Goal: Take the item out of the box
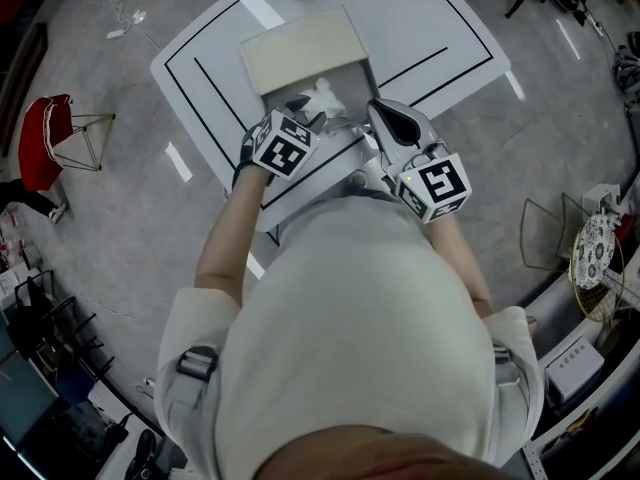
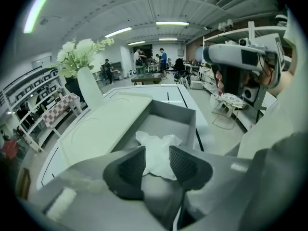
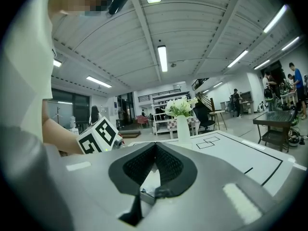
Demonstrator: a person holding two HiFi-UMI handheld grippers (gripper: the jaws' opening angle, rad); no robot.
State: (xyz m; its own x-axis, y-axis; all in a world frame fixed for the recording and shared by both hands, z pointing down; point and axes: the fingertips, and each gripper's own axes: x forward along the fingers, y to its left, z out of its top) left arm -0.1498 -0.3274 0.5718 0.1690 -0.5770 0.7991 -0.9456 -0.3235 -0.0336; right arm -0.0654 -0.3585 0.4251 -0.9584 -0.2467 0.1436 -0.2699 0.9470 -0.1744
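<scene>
Crumpled white item (image 2: pixel 160 142) in box (image 2: pixel 179 112) lies straight ahead of left gripper (image 2: pixel 157 159), jaws apart; right gripper (image 3: pixel 155 150) jaws together, aside.

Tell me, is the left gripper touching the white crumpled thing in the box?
Cannot tell. In the left gripper view the open left gripper frames the white crumpled thing; its edges hide behind the jaws, so neither contact nor gap shows.
</scene>
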